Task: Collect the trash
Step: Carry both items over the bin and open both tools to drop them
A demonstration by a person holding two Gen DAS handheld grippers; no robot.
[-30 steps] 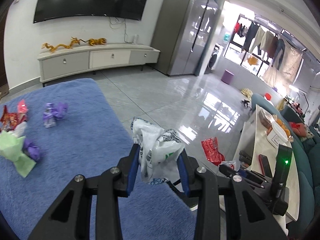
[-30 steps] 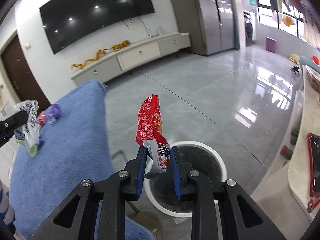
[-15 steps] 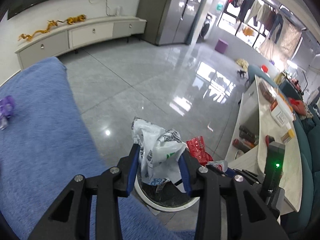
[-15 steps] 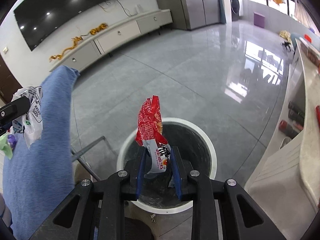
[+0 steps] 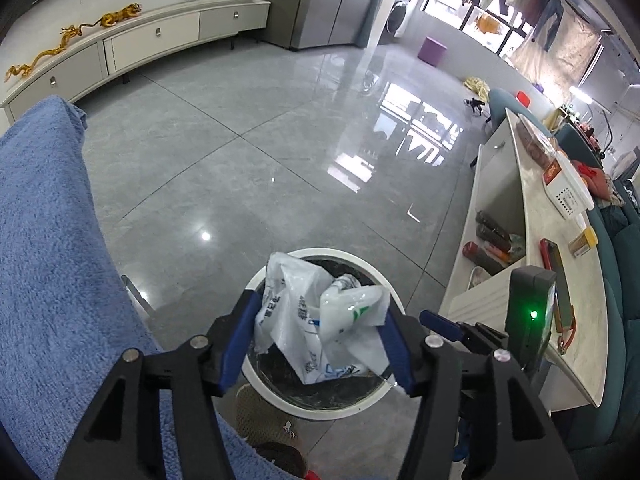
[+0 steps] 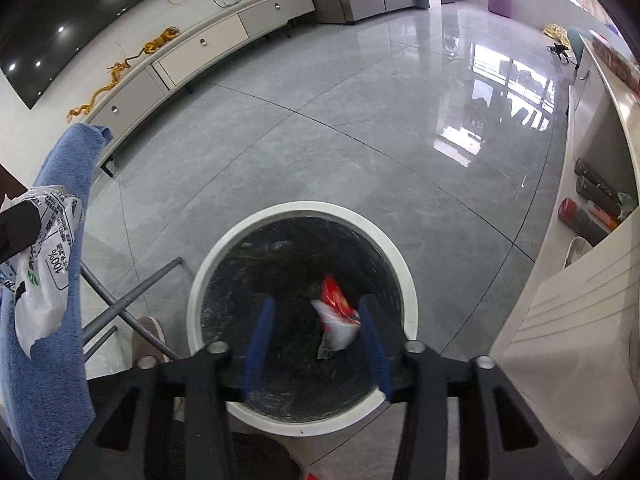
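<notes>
My left gripper (image 5: 320, 320) is shut on a crumpled white plastic bag (image 5: 320, 320) and holds it above the round white-rimmed trash bin (image 5: 390, 292). The bag also shows at the left edge of the right wrist view (image 6: 44, 256). My right gripper (image 6: 316, 324) is open directly over the bin (image 6: 208, 272). A red and white snack wrapper (image 6: 336, 316) is loose between the blue fingers, falling into the dark bin.
A blue towel-covered table (image 5: 48, 280) is on the left, with grey metal legs (image 6: 132, 300) beside the bin. A white counter with shelves (image 5: 532, 216) is on the right. A shoe (image 6: 148, 340) is near the bin.
Both grippers moved from the table to above the bin. My right gripper opened and let go of the red wrapper, which drops into the bin. My left gripper still holds the bag.
</notes>
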